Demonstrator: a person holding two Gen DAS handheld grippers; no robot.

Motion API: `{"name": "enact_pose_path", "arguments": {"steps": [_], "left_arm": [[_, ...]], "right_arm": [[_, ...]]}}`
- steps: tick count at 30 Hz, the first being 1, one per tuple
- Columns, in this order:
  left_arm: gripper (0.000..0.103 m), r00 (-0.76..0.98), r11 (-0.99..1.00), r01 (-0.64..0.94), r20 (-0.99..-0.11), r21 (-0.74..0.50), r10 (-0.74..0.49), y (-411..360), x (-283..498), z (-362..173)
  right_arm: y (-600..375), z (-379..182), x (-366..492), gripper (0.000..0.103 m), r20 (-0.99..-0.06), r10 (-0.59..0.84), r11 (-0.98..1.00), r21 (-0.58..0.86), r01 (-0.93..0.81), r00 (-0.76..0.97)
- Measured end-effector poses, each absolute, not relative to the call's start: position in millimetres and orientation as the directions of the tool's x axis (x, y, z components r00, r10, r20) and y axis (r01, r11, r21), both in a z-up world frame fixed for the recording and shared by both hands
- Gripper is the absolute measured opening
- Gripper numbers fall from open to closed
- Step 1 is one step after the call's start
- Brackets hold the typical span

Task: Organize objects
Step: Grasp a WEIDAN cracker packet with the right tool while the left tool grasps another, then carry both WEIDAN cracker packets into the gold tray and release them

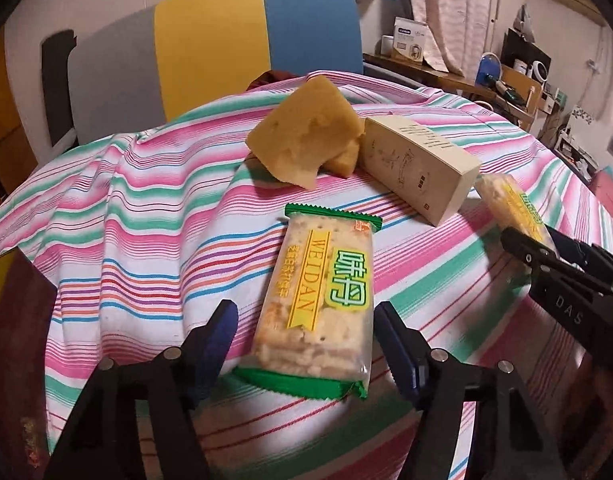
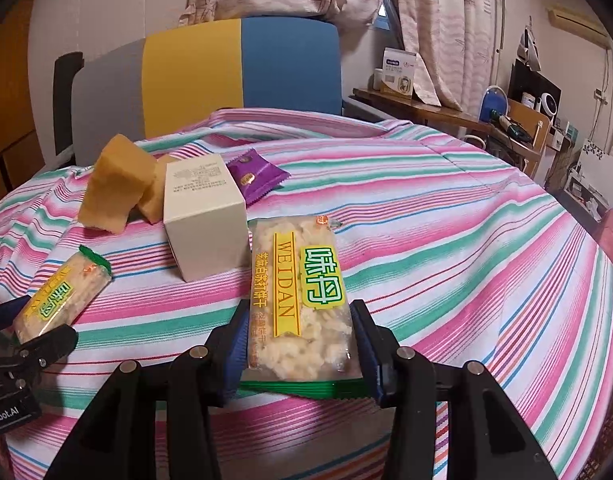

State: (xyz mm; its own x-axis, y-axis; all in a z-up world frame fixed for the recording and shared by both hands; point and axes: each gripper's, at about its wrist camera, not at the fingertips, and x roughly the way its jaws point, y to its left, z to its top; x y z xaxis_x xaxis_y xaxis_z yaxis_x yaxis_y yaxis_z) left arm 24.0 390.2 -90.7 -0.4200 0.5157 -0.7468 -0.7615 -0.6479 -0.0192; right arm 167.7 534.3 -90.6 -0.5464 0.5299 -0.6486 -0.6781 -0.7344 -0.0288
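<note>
Two Weidan cracker packets lie on the striped tablecloth. One packet lies between the open fingers of my left gripper, which do not touch it; it also shows at the left of the right wrist view. My right gripper is shut on the second packet, pads pressing both long sides; this packet and gripper show at the right of the left wrist view. A beige box, two yellow sponge chunks and a purple sachet lie behind.
A yellow, blue and grey chair back stands behind the table. A cluttered desk and curtains are at the right. A dark red object is at the left edge.
</note>
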Motion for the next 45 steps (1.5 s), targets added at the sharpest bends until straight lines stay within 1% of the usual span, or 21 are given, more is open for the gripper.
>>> {"name": "enact_pose_path", "arguments": {"steps": [1,2,3,9,14,22,27,36,39,41,45], "left_arm": [[0.06,-0.426,-0.655,-0.755,-0.743,-0.022,0.516,386,25,-89],[0.052,-0.428,-0.662,-0.749,-0.738,-0.034,0.522,382,26,-88],[0.049,-0.43,-0.667,-0.744,-0.734,-0.042,0.525,379,27,-88],[0.049,-0.417,-0.68,-0.728,-0.73,-0.088,0.541,353,35,-87],[0.049,-0.415,-0.691,-0.71,-0.712,-0.136,0.566,326,45,-81],[0.049,-0.474,-0.692,-0.711,-0.643,-0.123,0.601,279,59,-49],[0.049,-0.519,-0.721,-0.681,-0.612,-0.125,0.597,245,57,-32],[0.049,-0.553,-0.817,-0.538,-0.646,-0.207,0.527,181,18,-34],[0.049,-0.564,-0.842,-0.495,-0.657,-0.215,0.5,163,6,-37],[0.049,-0.564,-0.856,-0.468,-0.671,-0.22,0.481,154,-3,-40],[0.049,-0.537,-0.879,-0.413,-0.717,-0.237,0.445,141,-22,-52]], "right_arm": [[533,-90,168,0.049,-0.642,0.53,-0.739,-0.03,-0.674,-0.553],[532,-89,168,0.049,-0.64,0.531,-0.741,-0.032,-0.671,-0.556],[531,-89,167,0.049,-0.639,0.531,-0.743,-0.036,-0.668,-0.556],[529,-88,164,0.049,-0.637,0.526,-0.755,-0.044,-0.654,-0.564],[524,-83,169,0.048,-0.604,0.551,-0.748,-0.052,-0.661,-0.576],[514,-76,173,0.048,-0.565,0.571,-0.753,-0.07,-0.655,-0.595],[507,-72,177,0.048,-0.546,0.568,-0.761,-0.063,-0.645,-0.616],[489,-71,177,0.048,-0.55,0.548,-0.786,-0.081,-0.613,-0.63],[484,-69,178,0.048,-0.554,0.535,-0.796,-0.079,-0.599,-0.638],[480,-67,180,0.048,-0.554,0.526,-0.799,-0.062,-0.598,-0.645],[466,-61,187,0.048,-0.551,0.482,-0.803,0.032,-0.595,-0.681]]}}
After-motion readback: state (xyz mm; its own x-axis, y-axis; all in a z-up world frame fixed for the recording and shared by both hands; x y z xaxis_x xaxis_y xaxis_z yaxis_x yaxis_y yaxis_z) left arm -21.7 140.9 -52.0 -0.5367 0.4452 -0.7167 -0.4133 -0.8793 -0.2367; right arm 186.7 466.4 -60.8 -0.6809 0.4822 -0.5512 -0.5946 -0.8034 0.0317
